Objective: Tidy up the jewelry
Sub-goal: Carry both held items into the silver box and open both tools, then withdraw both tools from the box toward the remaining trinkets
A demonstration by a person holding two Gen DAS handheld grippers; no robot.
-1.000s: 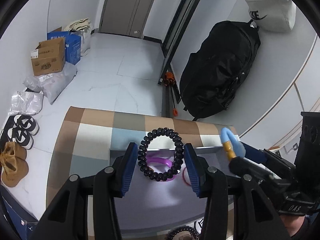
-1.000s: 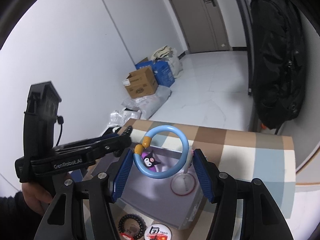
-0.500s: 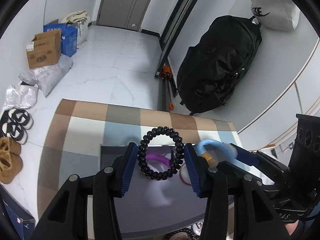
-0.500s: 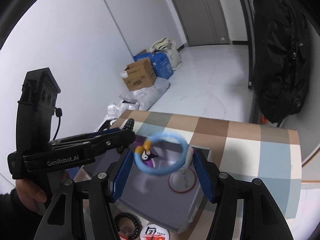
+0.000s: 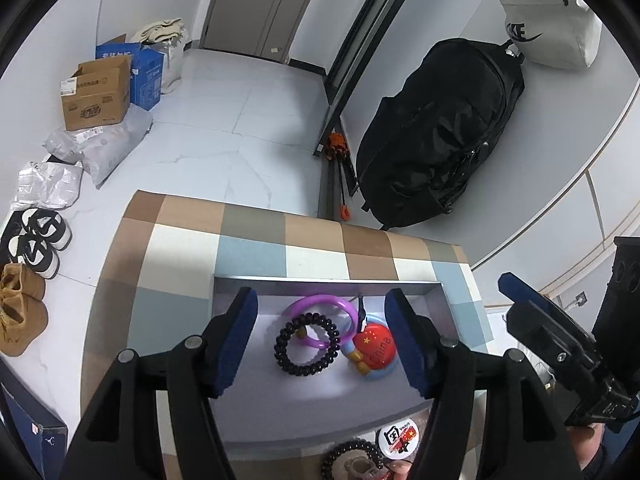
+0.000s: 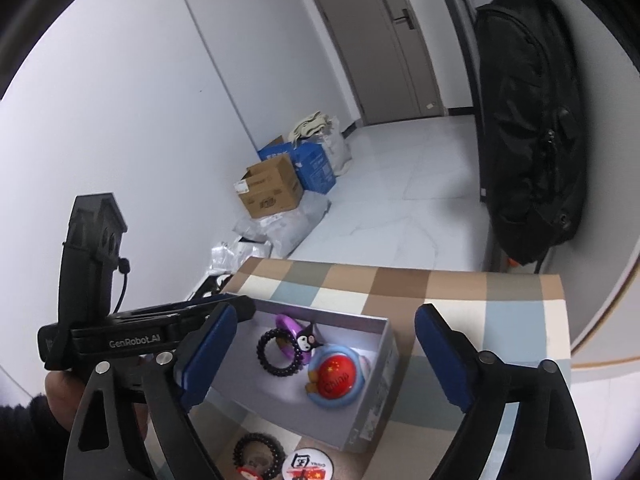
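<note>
A grey box [image 5: 434,304] [image 6: 382,364] sits on the checkered tabletop. Inside lie a black bead bracelet [image 5: 307,345] [image 6: 277,353], a purple ring [image 5: 320,320] [image 6: 289,326] with a black cartoon charm [image 6: 307,340], a light blue ring [image 5: 378,372] [image 6: 336,398] and a red round badge [image 5: 375,349] [image 6: 336,374] on top of it. My left gripper [image 5: 320,344] is open and empty above the box. My right gripper [image 6: 320,364] is open and empty, also over the box.
Another black bead bracelet [image 5: 352,460] [image 6: 258,456] and a white round badge [image 5: 399,436] [image 6: 307,466] lie on the table in front of the box. A black backpack [image 5: 436,128], cardboard boxes [image 5: 96,94] and shoes [image 5: 36,240] are on the floor beyond.
Both grippers opened. The black bead bracelet dropped from the left gripper into the box, and the light blue ring dropped from the right gripper into the box.
</note>
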